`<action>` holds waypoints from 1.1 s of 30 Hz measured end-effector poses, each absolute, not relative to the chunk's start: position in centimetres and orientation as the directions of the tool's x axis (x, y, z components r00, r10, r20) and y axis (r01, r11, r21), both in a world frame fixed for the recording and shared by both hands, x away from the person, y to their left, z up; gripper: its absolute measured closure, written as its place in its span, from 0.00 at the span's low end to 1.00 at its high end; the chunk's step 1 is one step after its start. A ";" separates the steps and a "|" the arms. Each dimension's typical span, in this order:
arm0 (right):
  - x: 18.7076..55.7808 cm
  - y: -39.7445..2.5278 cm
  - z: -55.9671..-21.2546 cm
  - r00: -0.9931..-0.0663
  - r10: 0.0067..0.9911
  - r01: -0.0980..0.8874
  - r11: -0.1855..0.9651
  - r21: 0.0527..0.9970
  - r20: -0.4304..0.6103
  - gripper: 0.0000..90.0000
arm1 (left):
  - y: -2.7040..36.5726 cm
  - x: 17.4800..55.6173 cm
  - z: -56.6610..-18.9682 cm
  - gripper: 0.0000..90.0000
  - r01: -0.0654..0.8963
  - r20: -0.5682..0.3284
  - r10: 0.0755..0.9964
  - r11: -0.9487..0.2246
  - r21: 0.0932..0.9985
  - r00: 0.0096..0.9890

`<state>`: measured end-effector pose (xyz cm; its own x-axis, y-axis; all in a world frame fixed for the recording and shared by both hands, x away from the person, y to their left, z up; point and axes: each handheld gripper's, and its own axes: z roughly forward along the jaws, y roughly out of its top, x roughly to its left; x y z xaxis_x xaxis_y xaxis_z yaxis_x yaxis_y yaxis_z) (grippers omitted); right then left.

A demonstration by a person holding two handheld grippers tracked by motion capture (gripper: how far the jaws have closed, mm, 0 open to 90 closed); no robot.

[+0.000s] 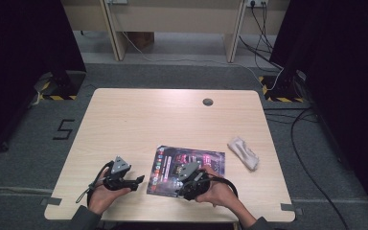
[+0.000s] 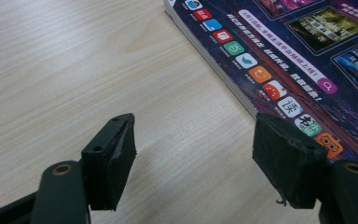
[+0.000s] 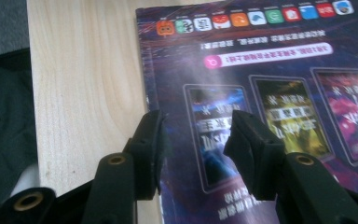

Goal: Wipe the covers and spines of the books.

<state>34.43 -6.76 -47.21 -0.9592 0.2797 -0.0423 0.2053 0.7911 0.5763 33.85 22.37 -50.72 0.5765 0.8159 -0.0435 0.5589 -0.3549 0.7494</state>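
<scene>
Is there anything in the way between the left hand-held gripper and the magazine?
Nothing visible. Only bare table lies between the open left hand-held gripper and the magazine edge; the cloth sits far off to the right.

The black two-jaw left gripper [image 1: 139, 180] has a grey three-cornered plate [image 1: 120, 165] on top and a thin dark cable loop [image 1: 89, 189] hanging from its back end, and its thick rectangular jaw pads [image 2: 112, 158] are matt black foam with slightly ragged edges. The black two-jaw right gripper [image 3: 193, 140] carries the same kind of grey plate [image 1: 189, 168], with a black cable arc [image 1: 227, 184] beside the hand, and its arms end in round brass-coloured rivets [image 3: 117, 160] (one per arm). The person wears dark grey-green sleeves [image 1: 84, 219] at both wrists.
</scene>
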 end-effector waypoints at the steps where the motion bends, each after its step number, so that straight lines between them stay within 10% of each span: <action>1: 34.5 -7.1 -47.2 -0.952 0.299 0.209 0.787 0.581 -0.062 0.60 | 22.4 33.8 -50.7 0.33 0.557 -0.041 0.814 -0.360 0.748 0.580; 16: 36.3 -14.8 -47.7 -0.688 0.724 0.535 0.545 0.646 -0.042 0.42 | 21.1 33.3 -50.7 0.33 0.556 -0.081 0.785 -0.357 0.750 0.614; 33: 34.5 -18.9 -48.7 -0.602 0.797 0.625 0.439 0.646 0.042 0.44 | 19.2 32.4 -50.9 0.34 0.524 -0.112 0.711 -0.394 0.755 0.695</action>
<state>34.47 -18.90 -48.73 -0.6022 0.7972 0.0415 0.6252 0.4386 0.6455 32.39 19.23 -50.87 0.6945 0.7108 -0.1115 0.5242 -0.3938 0.7550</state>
